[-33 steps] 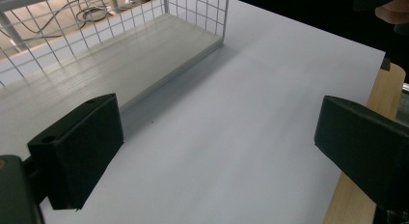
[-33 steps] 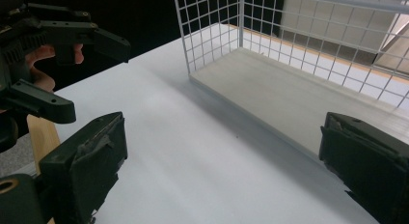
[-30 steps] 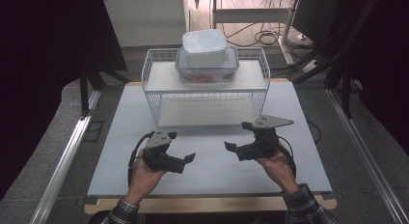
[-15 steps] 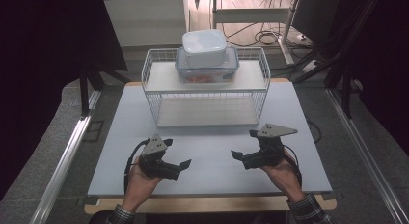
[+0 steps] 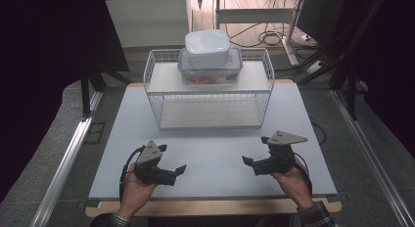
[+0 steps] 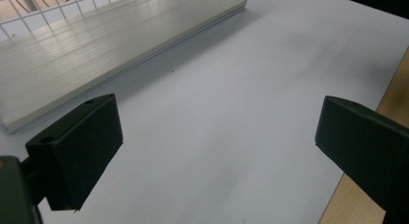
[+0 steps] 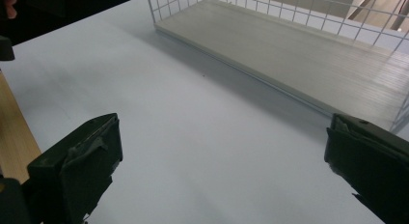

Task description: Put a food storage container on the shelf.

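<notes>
Landmark: the wire rack [image 5: 208,87] stands at the far middle of the white surface [image 5: 210,153]; every place below is told from it.
Boxes: 2 stacked food boxes sit on top of the rack, a white-lidded box [image 5: 207,47] resting on a clear box [image 5: 210,73] with something orange inside; the stack sits mid-shelf, probably so that either hand could reach it.
Lower shelf: the rack's bottom board [image 6: 72,55] is bare.
Left hand-held gripper [image 5: 169,170]: well in front of the rack, toward its left end, low over the surface near the front edge; released, jaws spread wide and empty.
Right hand-held gripper [image 5: 254,164]: well in front of the rack, toward its right end; also released and empty.
Pose: both point inward toward each other, which reads as a rest stance well apart from the boxes.
High view adds: the boxes and both hands together.
Gripper views add: the wide jaw gaps and the bottom board's grain [image 7: 308,50].
</notes>
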{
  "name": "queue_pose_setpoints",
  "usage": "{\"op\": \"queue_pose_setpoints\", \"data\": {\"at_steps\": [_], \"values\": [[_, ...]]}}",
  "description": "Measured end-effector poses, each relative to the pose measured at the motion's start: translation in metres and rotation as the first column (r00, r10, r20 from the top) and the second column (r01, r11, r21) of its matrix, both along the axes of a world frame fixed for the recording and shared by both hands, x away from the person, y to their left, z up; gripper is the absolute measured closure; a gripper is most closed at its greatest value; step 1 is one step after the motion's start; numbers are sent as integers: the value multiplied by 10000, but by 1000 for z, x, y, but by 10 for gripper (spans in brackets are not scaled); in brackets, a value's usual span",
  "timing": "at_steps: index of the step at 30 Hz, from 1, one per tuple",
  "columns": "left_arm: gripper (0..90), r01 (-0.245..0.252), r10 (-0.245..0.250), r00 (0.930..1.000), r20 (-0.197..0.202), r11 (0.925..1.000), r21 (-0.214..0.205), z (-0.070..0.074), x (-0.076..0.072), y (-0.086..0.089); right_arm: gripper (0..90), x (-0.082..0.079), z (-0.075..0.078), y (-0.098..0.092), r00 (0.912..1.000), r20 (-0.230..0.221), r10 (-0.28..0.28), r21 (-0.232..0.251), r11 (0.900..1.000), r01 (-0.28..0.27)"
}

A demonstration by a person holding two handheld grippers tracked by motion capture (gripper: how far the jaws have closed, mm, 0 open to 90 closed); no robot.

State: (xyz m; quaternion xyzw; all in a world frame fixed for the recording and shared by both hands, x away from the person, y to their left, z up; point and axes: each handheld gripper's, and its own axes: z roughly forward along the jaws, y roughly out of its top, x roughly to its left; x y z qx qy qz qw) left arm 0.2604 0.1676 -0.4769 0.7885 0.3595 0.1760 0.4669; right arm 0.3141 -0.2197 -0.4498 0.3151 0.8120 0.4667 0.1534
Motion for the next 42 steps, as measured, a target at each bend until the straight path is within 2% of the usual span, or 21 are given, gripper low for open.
{"op": "queue_pose_setpoints", "data": {"at_steps": [10,23,29,34,42], "values": [[25,-445,447,9985,-320,9990,72,-13,-5,18,0,-2,-14,-9,9995,18,-312,-410,9987,312],[23,-1015,1043,9934,-473,9931,585,-27,-10,34,0,-5,-32,-21,9982,-270,-533,-636,9966,515],[22,-1116,1159,9915,-593,9912,711,-34,-9,36,1,-7,-39,-27,9971,-398,-656,-838,9945,621],[21,-1145,1229,9896,-750,9877,1067,-42,-6,34,2,-7,-46,-29,9964,-518,-674,-991,9931,621],[14,-1044,1261,9828,-1349,9819,1578,-54,-1,29,4,-5,-56,-27,9953,-777,-580,-1252,9910,480]]}}
